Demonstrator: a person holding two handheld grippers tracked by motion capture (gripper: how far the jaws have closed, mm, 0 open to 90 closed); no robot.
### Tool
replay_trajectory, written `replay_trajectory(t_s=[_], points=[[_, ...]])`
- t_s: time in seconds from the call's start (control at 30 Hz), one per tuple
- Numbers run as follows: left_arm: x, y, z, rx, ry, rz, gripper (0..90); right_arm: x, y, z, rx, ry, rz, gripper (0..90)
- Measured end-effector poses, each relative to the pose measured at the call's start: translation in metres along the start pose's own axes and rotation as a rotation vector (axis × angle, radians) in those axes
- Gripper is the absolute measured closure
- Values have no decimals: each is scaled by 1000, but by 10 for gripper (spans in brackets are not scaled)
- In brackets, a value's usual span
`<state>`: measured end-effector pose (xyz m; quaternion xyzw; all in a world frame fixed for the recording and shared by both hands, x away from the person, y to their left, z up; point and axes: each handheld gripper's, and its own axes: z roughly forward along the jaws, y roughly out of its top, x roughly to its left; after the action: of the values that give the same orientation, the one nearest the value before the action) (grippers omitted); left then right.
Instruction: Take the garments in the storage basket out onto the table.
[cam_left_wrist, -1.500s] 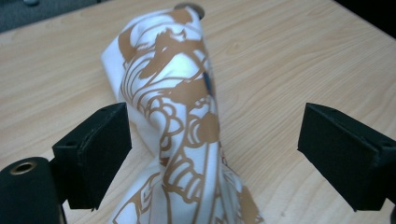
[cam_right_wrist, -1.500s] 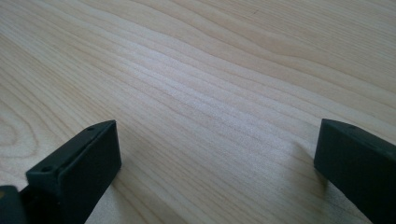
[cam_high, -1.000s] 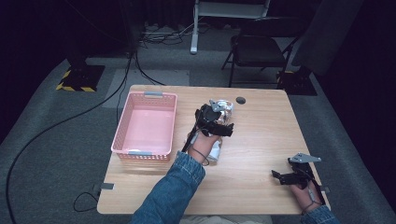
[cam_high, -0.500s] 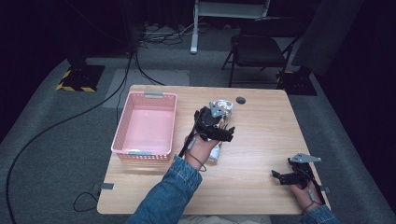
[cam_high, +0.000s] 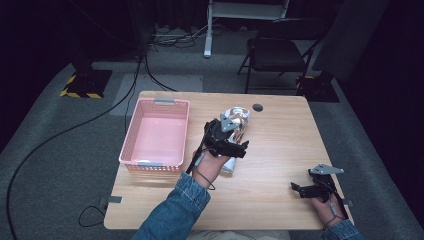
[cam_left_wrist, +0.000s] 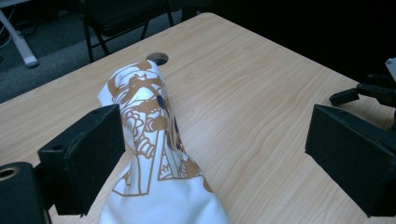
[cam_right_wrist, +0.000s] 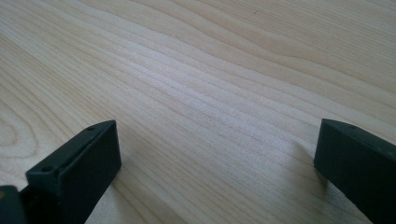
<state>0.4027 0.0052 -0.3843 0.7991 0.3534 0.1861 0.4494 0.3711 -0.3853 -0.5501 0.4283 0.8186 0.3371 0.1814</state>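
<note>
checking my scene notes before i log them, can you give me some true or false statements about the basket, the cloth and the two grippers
1. The pink plastic lattice basket holds nothing. True.
2. The left gripper is clamped shut on the rolled white cloth with brown print. False: its jaws stand wide apart, with the cloth lying between them.
3. The right gripper is open over bare wooden table. True.
4. The rolled cloth lies inside the basket. False: it lies on the table, to the right of the basket.

The high view looks down and forward over the whole worktop (cam_high: 280, 150); both gripper views skim that same worktop close up.
</note>
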Motion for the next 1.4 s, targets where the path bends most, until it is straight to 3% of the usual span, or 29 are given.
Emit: replay_trajectory(t_s=[0.87,1.4], points=[[1,-26,-25,-2,30,32,47,0,0,0,0,0,0,4],[5,-49,-31,-2,21,43,49,0,0,0,0,0,0,4]])
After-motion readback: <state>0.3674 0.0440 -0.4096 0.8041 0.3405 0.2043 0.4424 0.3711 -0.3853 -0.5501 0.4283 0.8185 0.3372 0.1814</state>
